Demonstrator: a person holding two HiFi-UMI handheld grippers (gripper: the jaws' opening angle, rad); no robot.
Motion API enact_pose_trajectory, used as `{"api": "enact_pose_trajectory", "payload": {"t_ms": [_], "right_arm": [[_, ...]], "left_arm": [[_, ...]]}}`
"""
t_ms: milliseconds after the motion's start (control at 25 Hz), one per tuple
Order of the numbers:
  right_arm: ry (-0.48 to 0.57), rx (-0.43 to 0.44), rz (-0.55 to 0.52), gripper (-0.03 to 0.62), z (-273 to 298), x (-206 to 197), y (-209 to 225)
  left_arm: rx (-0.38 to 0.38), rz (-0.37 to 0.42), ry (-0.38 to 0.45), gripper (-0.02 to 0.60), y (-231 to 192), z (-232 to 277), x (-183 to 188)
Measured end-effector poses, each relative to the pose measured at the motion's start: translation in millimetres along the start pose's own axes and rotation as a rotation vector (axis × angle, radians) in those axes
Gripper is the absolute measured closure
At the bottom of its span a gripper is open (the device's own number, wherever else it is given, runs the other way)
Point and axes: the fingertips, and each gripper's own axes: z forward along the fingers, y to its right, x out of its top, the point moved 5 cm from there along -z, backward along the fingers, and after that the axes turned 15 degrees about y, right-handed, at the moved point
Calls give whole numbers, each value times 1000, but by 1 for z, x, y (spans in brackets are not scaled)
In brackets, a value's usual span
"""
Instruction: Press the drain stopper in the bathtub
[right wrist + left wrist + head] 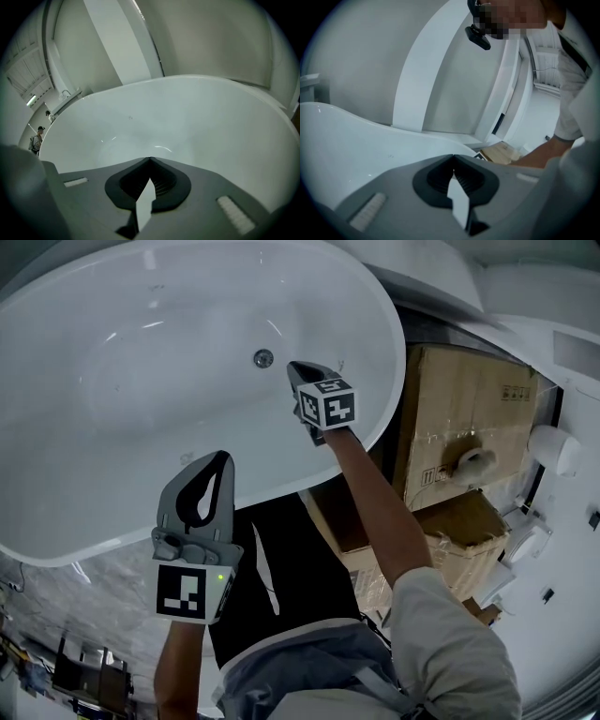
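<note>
Drain stopper (263, 358) exposed, right gripper (297, 367) near

The head view looks steeply down over the white oval bathtub (112, 418); both gripper views see it from close by.

At the right we see stacked cardboard boxes (469, 418) and white fixtures (553, 448) beside them. At the near left, the floor (84, 610) looks grey and marbled.

No readable text, small shipping symbols on cardboard box (469, 404), too small to read
</note>
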Motion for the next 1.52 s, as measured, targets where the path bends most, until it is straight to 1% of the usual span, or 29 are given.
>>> {"api": "enact_pose_trajectory", "payload": {"t_ms": [80,160,280,440,480,600,720,880,1000,1080,1160,1240,1400,1520], "right_arm": [[12,4,3,600,-8,10,-3],[27,10,2,600,-20,21,-7],[53,23,-5,600,-40,39,-13],[75,42,-12,600,-65,60,-19],[78,44,-14,600,-71,65,-20],[91,51,-16,600,-88,80,-26],[111,64,-29,600,-104,98,-35],[135,97,-53,600,-128,121,-52],[164,132,-56,600,-146,140,-66],[182,165,-52,600,-159,150,-78],[193,194,-71,600,-172,159,-91],[206,211,-88,600,-187,168,-100],[243,232,-88,600,-214,188,-115],[281,237,-87,600,-236,204,-123]], "left_arm": [[-13,-4,-31,581,5,-3,5],[-15,-10,-39,581,10,-6,13],[-8,-19,-30,581,15,-9,29],[-2,-4,22,581,21,-8,53],[-4,-4,22,581,24,-8,57],[-24,-15,20,581,33,-10,70],[-48,-26,-2,581,43,-12,85],[-72,-28,33,581,52,-17,110],[-52,-16,34,581,55,-23,127],[-30,1,19,581,57,-30,133],[-15,-3,4,581,60,-37,139],[-8,2,18,581,63,-43,146],[-4,48,55,581,68,-53,158],[2,49,60,581,73,-62,166]]}}
